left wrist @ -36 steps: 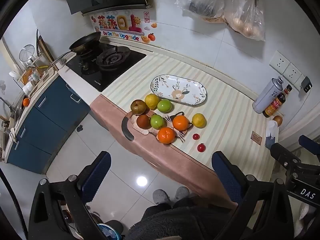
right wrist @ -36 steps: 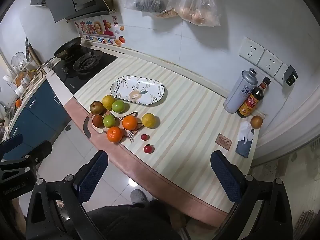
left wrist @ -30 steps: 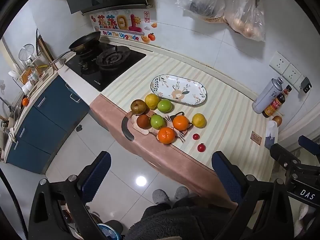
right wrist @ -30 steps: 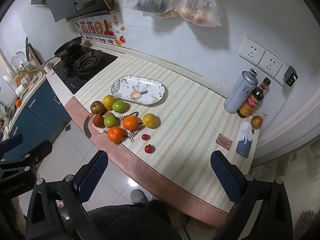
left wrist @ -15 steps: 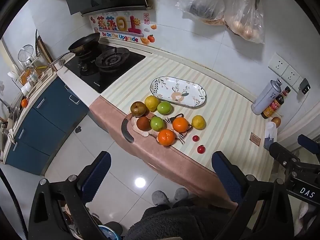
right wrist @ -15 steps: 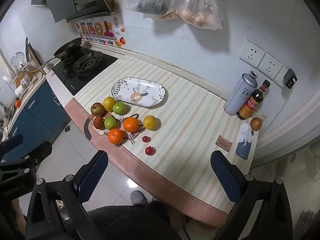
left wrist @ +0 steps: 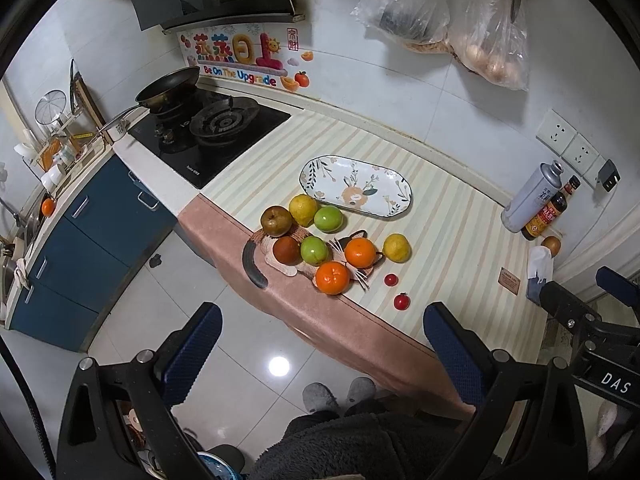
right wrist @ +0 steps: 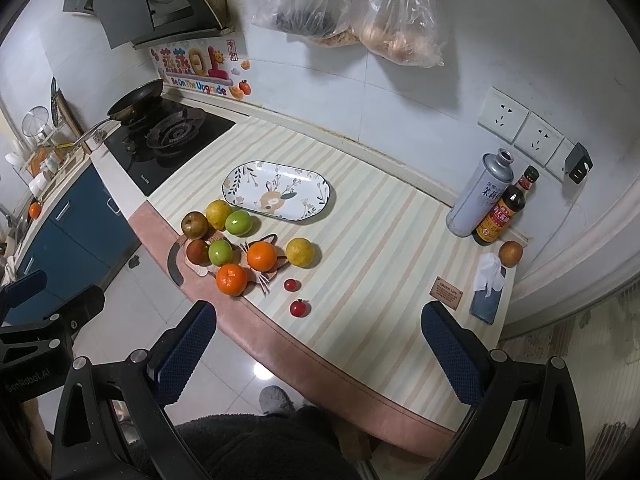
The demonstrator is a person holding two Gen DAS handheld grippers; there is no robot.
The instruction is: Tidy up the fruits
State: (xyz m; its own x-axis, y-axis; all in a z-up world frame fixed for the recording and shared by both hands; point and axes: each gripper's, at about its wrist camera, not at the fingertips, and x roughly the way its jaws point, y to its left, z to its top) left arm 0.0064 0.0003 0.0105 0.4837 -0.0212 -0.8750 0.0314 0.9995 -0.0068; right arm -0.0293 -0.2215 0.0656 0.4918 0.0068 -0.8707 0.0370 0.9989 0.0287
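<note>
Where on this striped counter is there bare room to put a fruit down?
The oval floral plate is empty. Bare striped counter runs between the plate and the grey metal can, and along the near edge right of the two small red tomatoes. The front left corner is crowded with oranges, apples and pears.

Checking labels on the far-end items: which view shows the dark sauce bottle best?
The right wrist view: the sauce bottle sits larger, its red-yellow label facing. In the left wrist view it is smaller, near the frame edge.

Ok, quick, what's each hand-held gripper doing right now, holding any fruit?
Left hand-held gripper: open, holding nothing, above the floor short of the counter.
Right hand-held gripper: open, holding nothing.
</note>
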